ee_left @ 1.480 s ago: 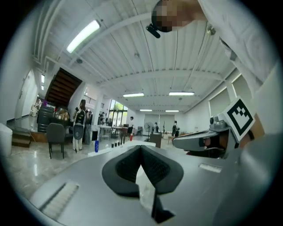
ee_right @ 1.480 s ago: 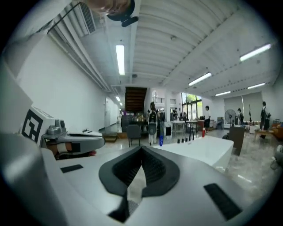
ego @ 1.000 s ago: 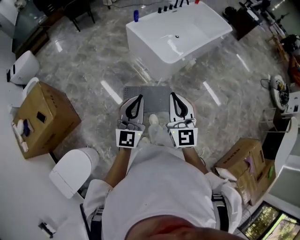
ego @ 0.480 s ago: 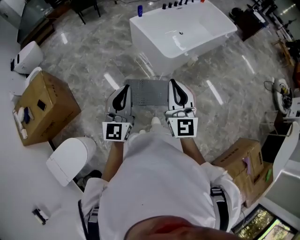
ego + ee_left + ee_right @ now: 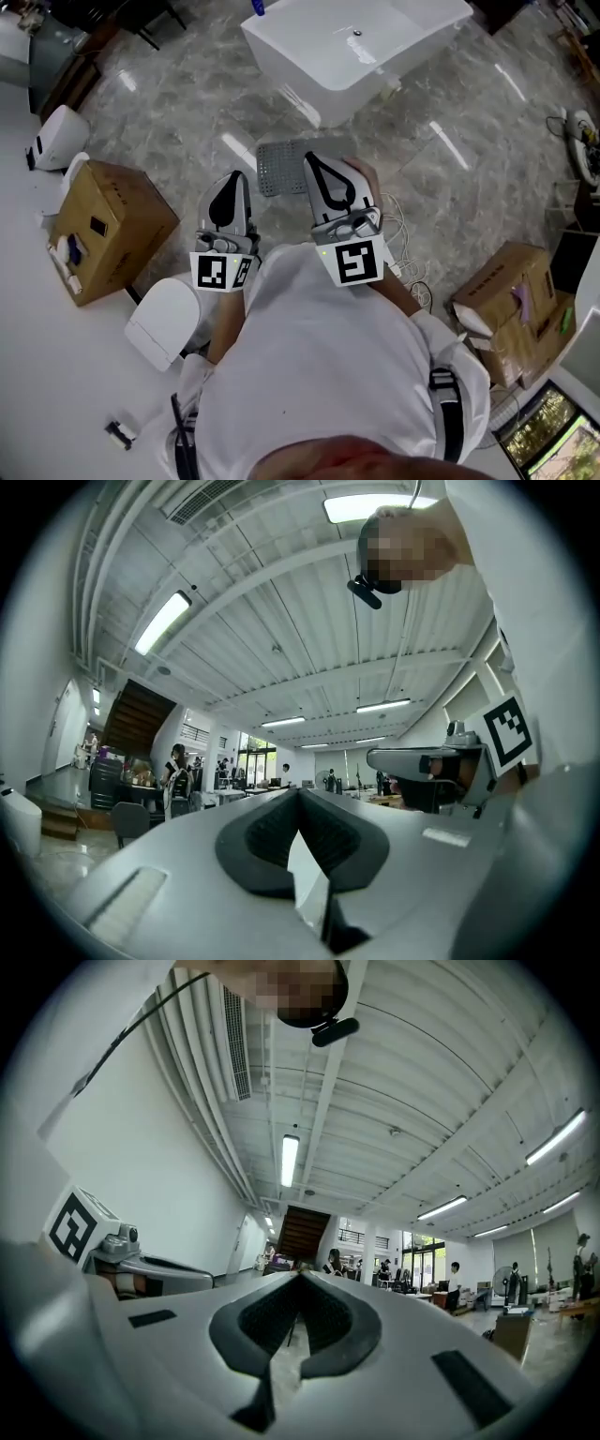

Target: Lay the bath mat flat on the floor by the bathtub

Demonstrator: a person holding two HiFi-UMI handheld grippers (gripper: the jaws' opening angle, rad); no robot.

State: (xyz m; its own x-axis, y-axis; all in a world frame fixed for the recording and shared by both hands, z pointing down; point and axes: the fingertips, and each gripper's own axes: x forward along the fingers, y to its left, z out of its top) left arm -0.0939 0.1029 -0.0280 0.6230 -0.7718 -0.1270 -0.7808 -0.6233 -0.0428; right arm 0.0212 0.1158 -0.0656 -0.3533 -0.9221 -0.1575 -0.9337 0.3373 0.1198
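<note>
The grey bath mat (image 5: pixel 281 167) lies flat on the marble floor just in front of the white bathtub (image 5: pixel 356 47). Its right part is hidden behind my right gripper (image 5: pixel 309 157). That gripper is shut and empty, held up above the mat. My left gripper (image 5: pixel 232 176) is also shut with nothing in it, off to the left of the mat. In the left gripper view the closed jaws (image 5: pixel 300 792) point out into the hall and ceiling. The right gripper view shows its closed jaws (image 5: pixel 301 1276) the same way.
A cardboard box (image 5: pixel 112 230) and a white toilet (image 5: pixel 164 319) stand at my left, another toilet (image 5: pixel 61 136) farther back. A second box (image 5: pixel 511 300) stands at the right. A white cable (image 5: pixel 403 253) lies on the floor right of the mat.
Both grippers have drawn back from the mat and toward my body. The left one moved left off the mat. The mat stays flat by the tub.
</note>
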